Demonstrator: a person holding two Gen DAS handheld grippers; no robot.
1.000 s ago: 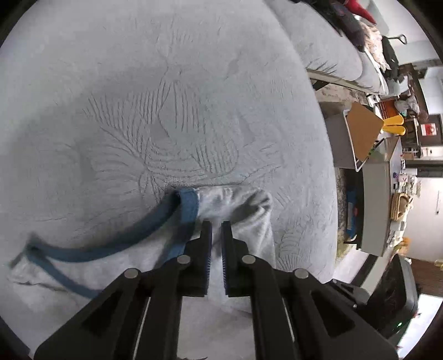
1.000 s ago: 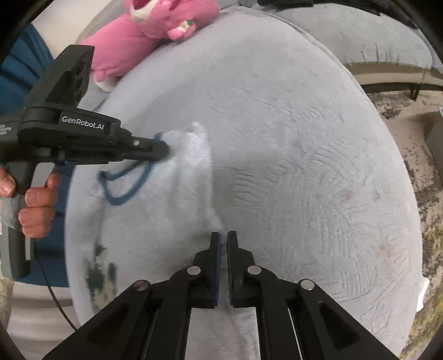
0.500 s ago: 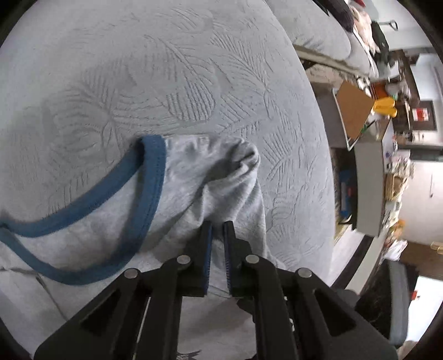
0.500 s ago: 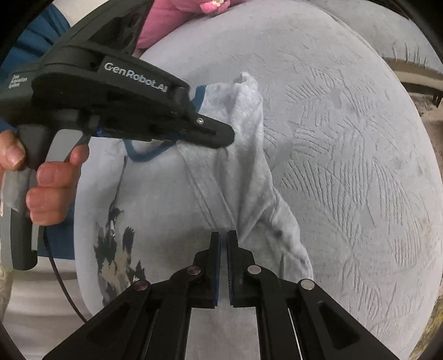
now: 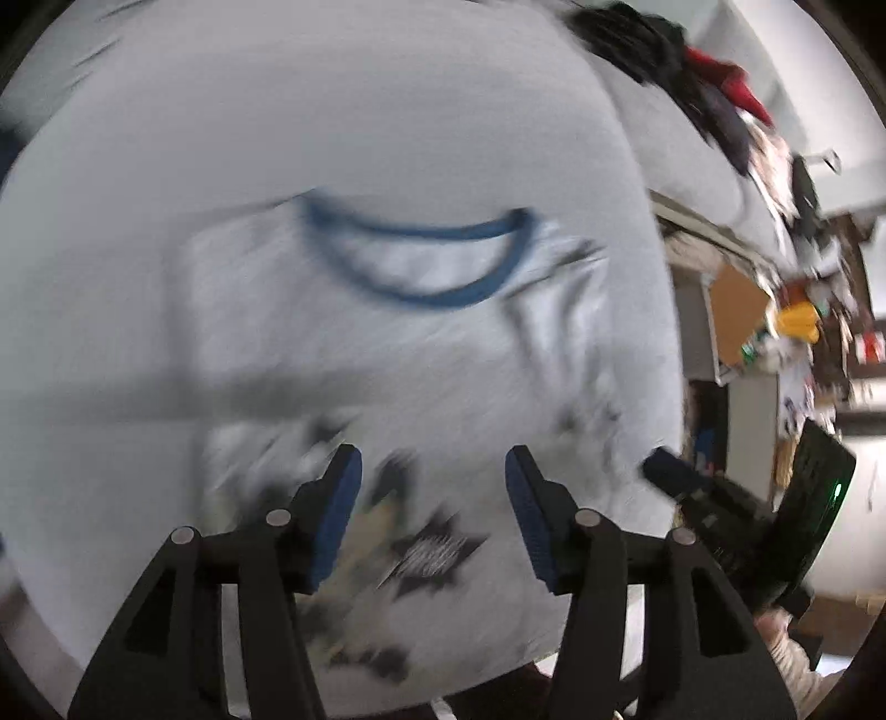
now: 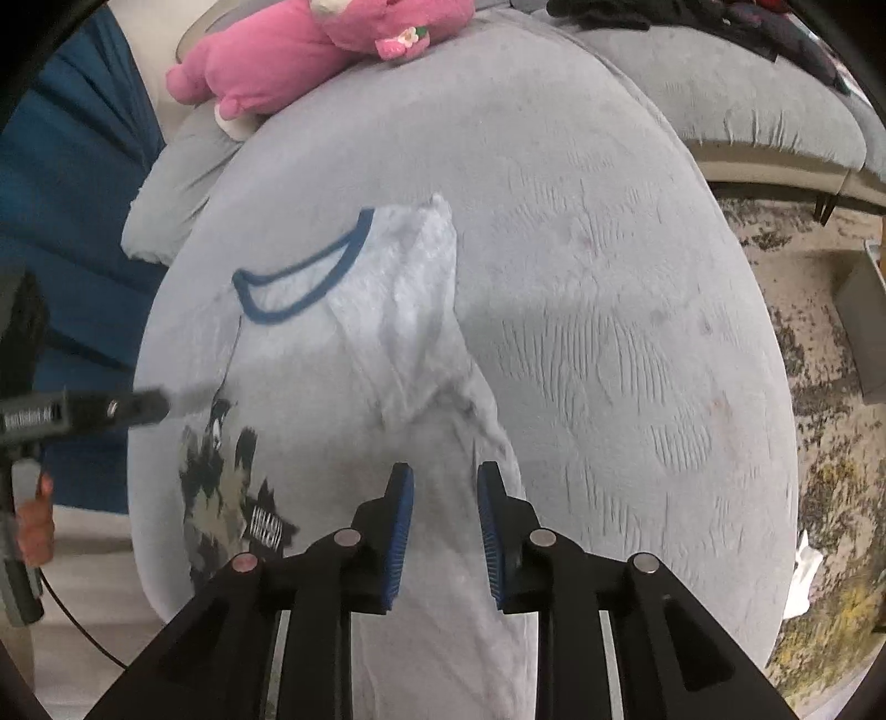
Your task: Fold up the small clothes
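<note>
Right wrist view shows a small grey T-shirt [image 6: 343,399] lying on a pale grey cushion [image 6: 609,343] stamped with a leaf pattern, its blue-trimmed neck [image 6: 302,277] pointing away from the camera and one sleeve [image 6: 421,288] folded in over the chest. The right gripper [image 6: 446,515] hangs over the shirt's near side edge; its jaws have just been opening and stand a little apart, with cloth beneath them but nothing pinched. The left gripper [image 6: 160,407] reaches in from the left edge at chest level. In the blurred left wrist view, the left gripper [image 5: 432,509] has also just been opening: its jaws stand well apart over the printed front, holding nothing.

The shirt looks like thin knit cotton: light, limp and easy to wrinkle. It should drape wherever it is lifted and slide little on the textured cushion. The hem corners, the side seam or the shoulder by the ribbed neck seem the surest places to pinch, since seams and ribbing give more body than a single layer.

A dark and tan print [image 6: 227,487] sits on the chest, with a small black patch of white lettering [image 6: 267,527] too small to read. White lettering on the left gripper's body is blurred and unreadable. A pink plush toy [image 6: 310,50] lies beyond the cushion.
</note>
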